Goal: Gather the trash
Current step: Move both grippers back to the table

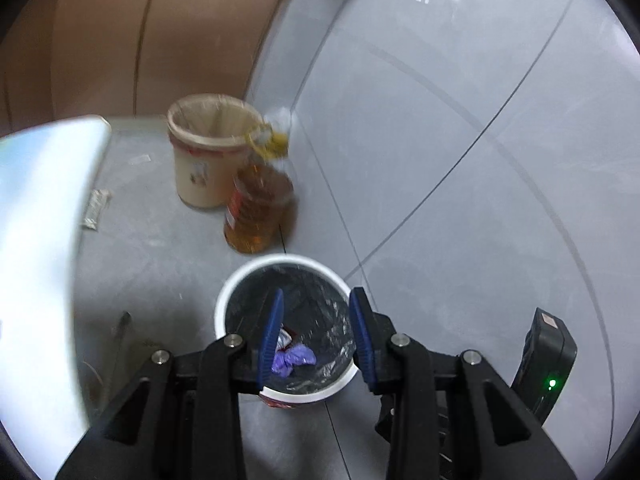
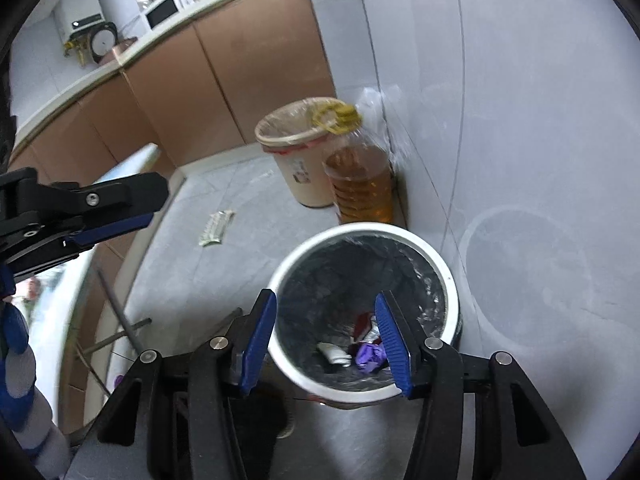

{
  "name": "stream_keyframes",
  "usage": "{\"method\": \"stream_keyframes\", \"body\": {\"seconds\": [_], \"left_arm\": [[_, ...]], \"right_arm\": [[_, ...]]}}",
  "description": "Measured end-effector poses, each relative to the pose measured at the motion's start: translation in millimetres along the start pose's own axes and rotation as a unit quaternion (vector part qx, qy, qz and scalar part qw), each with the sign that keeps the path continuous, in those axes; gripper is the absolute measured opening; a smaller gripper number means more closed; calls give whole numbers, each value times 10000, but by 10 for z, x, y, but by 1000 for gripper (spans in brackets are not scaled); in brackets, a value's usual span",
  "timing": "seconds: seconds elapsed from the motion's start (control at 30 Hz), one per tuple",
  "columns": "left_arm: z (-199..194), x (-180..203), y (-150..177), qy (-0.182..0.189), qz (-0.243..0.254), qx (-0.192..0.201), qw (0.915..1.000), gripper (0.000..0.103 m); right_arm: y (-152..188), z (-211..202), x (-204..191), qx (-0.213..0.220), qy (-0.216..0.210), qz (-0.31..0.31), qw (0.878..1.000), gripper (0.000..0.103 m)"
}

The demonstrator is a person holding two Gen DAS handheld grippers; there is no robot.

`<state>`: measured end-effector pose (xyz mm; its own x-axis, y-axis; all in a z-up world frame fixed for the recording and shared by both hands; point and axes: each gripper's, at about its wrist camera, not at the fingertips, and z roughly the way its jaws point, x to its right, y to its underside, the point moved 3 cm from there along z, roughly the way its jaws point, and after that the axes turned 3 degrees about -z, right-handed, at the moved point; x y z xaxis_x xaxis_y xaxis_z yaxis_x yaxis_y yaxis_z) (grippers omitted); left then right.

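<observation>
Purple crumpled wrapper (image 2: 372,355) in white bin (image 2: 436,256), below spread empty right claw (image 2: 328,344), left claw (image 1: 316,344) likewise spread

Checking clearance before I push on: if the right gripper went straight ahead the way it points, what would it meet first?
Probably the black-lined white bin: the open, empty right gripper frames its mouth, so it would likely enter and reach the trash inside.
</observation>
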<state>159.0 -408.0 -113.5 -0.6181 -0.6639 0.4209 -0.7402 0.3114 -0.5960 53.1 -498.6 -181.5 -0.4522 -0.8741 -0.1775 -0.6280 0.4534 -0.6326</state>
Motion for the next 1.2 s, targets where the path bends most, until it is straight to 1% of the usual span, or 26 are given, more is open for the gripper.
{"method": "stream_keyframes", "body": {"seconds": [0.07, 0.2, 0.23, 0.3, 0.33, 0.57, 0.67, 0.73, 0.83, 0.9, 1.0, 1.07, 1.13, 1.2], "left_arm": [[-229, 7, 23, -52, 29, 203, 9998, 32], [-772, -4, 112, -326, 215, 506, 9980, 33], [-882, -16, 133, -380, 235, 551, 9975, 35], [-1107, -53, 174, -437, 222, 662, 9966, 41], [-1252, -84, 203, -502, 213, 749, 9957, 41], [-2058, -321, 429, -891, 102, 1215, 9885, 42], [-2419, -404, 554, -1074, 77, 1458, 9834, 42], [-2677, -449, 643, -1202, 48, 1647, 9790, 44], [-3062, -544, 770, -1472, 23, 1996, 9688, 50], [-3306, -648, 852, -1633, -26, 2178, 9622, 52], [-3562, -844, 962, -1813, -173, 2281, 9564, 52], [-3645, -1013, 1017, -1937, -288, 2282, 9537, 52], [-3702, -1234, 1068, -2063, -387, 2239, 9518, 52], [-3702, -1424, 1104, -2130, -420, 2164, 9519, 52]], "right_arm": [[-29, -158, -114, 131, -53, -99, 9999, 52], [-93, -555, -385, 455, -201, -318, 9983, 53], [-117, -666, -456, 550, -249, -378, 9975, 54], [-161, -911, -613, 765, -363, -499, 9952, 56], [-173, -1010, -675, 844, -403, -552, 9941, 56], [-219, -1675, -1124, 1333, -758, -936, 9837, 57], [-202, -1939, -1303, 1512, -896, -1077, 9785, 57], [-188, -2099, -1387, 1612, -973, -1149, 9754, 58], [-142, -2354, -1522, 1778, -1079, -1313, 9693, 62], [-110, -2502, -1638, 1871, -1148, -1438, 9649, 62], [-78, -2624, -1776, 1928, -1312, -1573, 9596, 63], [-66, -2640, -1872, 1914, -1380, -1667, 9574, 63], [-69, -2571, -1925, 1850, -1455, -1730, 9564, 64], [-81, -2469, -1972, 1751, -1526, -1759, 9566, 64]]}}
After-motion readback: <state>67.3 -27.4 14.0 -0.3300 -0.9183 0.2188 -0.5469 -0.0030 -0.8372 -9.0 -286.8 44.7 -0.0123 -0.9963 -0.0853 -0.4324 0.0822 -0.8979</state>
